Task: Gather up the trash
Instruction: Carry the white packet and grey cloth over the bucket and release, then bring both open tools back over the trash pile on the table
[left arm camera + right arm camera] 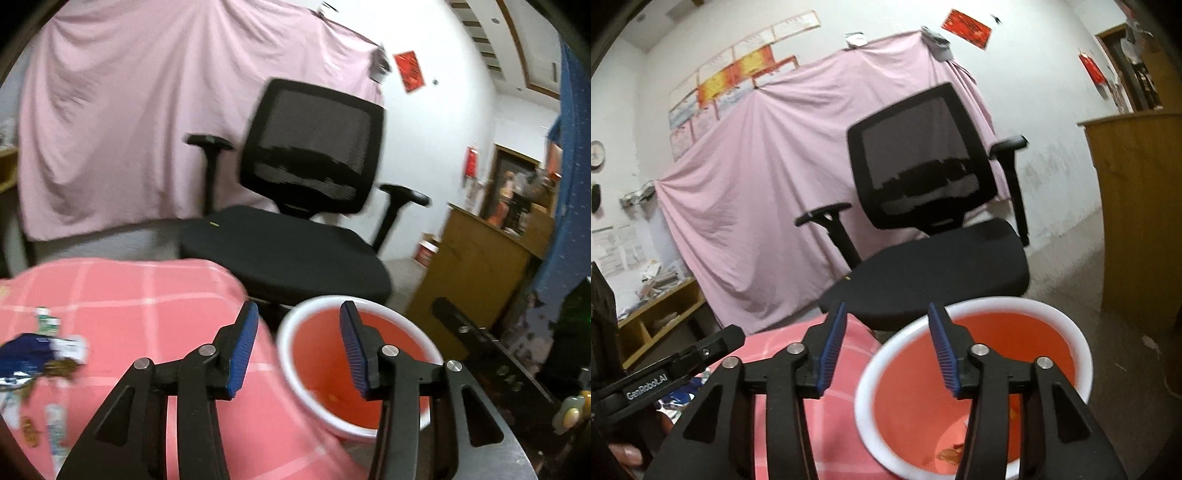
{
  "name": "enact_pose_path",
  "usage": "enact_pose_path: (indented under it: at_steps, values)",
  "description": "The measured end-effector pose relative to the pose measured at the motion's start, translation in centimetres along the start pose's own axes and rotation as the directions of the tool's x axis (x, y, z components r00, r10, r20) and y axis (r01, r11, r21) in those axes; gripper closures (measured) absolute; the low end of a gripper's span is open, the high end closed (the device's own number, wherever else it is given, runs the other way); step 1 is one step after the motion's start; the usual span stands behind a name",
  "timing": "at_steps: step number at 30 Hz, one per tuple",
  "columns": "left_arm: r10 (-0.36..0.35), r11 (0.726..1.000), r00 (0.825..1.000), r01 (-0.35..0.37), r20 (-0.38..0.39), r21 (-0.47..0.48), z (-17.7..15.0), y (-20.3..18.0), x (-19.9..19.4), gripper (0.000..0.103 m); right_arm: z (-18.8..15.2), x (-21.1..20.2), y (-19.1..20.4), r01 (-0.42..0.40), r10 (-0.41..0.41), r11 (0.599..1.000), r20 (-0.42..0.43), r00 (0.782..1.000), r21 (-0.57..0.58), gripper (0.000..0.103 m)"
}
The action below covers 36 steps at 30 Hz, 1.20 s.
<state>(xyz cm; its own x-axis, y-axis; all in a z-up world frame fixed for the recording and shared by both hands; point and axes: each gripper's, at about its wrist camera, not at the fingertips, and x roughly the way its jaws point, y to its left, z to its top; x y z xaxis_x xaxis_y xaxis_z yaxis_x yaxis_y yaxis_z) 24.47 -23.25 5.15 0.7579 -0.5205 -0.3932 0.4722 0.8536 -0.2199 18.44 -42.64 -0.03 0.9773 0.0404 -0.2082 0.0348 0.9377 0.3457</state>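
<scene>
1 red bin (356, 365), 1 chair (295, 206), wrappers (40, 350).

The round red plastic bin with a white rim (975, 373) gapes upward, its mouth unobstructed. Beyond it the black mesh-backed office chair (295, 221) blocks passage; scattered wrappers (40, 350), blurred, clutter the pink checked tablecloth (155, 295).

Red bin (325, 354), white rim, upright beside table; scraps inside. Wrappers (33, 354) strewn on pink cloth.

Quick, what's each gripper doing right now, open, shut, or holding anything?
Left gripper: open, nothing between its pads.
Right gripper: open, holding nothing.
</scene>
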Motion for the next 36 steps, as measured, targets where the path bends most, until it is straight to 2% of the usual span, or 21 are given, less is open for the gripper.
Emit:
enact_pose_path:
  at_steps: [2, 4, 5, 6, 7, 8, 9, 11, 16, 22, 28, 32, 36]
  values:
    - [0.045, 0.999, 0.999, -0.044, 0.026, -0.007, 0.0, 1.1, -1.3, 0.06, 0.1, -0.1, 0.9, -0.019, 0.02, 1.0, 0.017, 1.0, -0.011, 0.055]
    - [0.093, 0.996, 0.994, -0.092, 0.06, -0.011, -0.2, 2.1, -2.7, 0.051, 0.1, -0.2, 2.2, -0.04, 0.041, 0.999, 0.041, 0.998, -0.024, 0.04]
    - [0.115, 0.993, 0.99, -0.114, 0.077, -0.015, -0.3, 2.6, -3.3, 0.048, 0.1, -0.3, 2.6, -0.045, 0.046, 0.999, 0.053, 0.998, -0.025, 0.018]
    - [0.136, 0.991, 0.986, -0.134, 0.094, -0.021, -0.3, 3.0, -3.8, 0.045, 0.1, -0.5, 3.1, -0.051, 0.052, 0.998, 0.072, 0.996, -0.024, 0.006]
    - [0.153, 0.988, 0.982, -0.151, 0.109, -0.023, -0.4, 3.6, -4.5, 0.042, 0.0, -0.8, 3.8, -0.066, 0.068, 0.998, 0.102, 0.992, -0.025, 0.004]
    - [0.173, 0.985, 0.977, -0.171, 0.124, -0.027, -0.6, 4.2, -5.2, 0.03, 0.0, -1.1, 4.2, -0.077, 0.08, 0.997, 0.116, 0.99, -0.029, 0.004]
    - [0.197, 0.98, 0.97, -0.193, 0.146, -0.038, -0.7, 4.8, -6.1, 0.012, 0.0, -1.2, 4.9, -0.096, 0.101, 0.995, 0.131, 0.986, -0.041, 0.002]
    - [0.234, 0.972, 0.951, -0.225, 0.201, -0.066, -1.0, 5.8, -7.5, 0.002, 0.0, -1.4, 6.0, -0.116, 0.125, 0.991, 0.147, 0.981, -0.069, 0.0]
    - [0.31, 0.951, 0.911, -0.292, 0.274, -0.104, -1.6, 8.1, -10.5, 0.002, -0.4, -1.7, 9.0, -0.157, 0.181, 0.976, 0.167, 0.969, -0.149, 0.0]
    - [0.394, 0.919, 0.869, -0.368, 0.3, -0.142, -2.9, 11.1, -13.6, 0.002, -1.2, -1.4, 11.8, -0.192, 0.225, 0.961, 0.158, 0.961, -0.199, 0.0]
    - [0.447, 0.894, 0.845, -0.406, 0.294, -0.191, -4.7, 14.0, -16.0, 0.002, -2.3, -0.7, 14.1, -0.225, 0.255, 0.951, 0.126, 0.959, -0.212, 0.0]
    - [0.508, 0.861, 0.804, -0.46, 0.31, -0.216, -6.0, 15.5, -17.2, 0.002, -3.3, -0.7, 15.8, -0.246, 0.279, 0.937, 0.106, 0.955, -0.247, 0.0]
    - [0.541, 0.841, 0.776, -0.498, 0.325, -0.213, -7.0, 16.2, -17.8, 0.002, -4.5, -0.4, 17.7, -0.258, 0.287, 0.918, 0.054, 0.956, -0.301, 0.0]
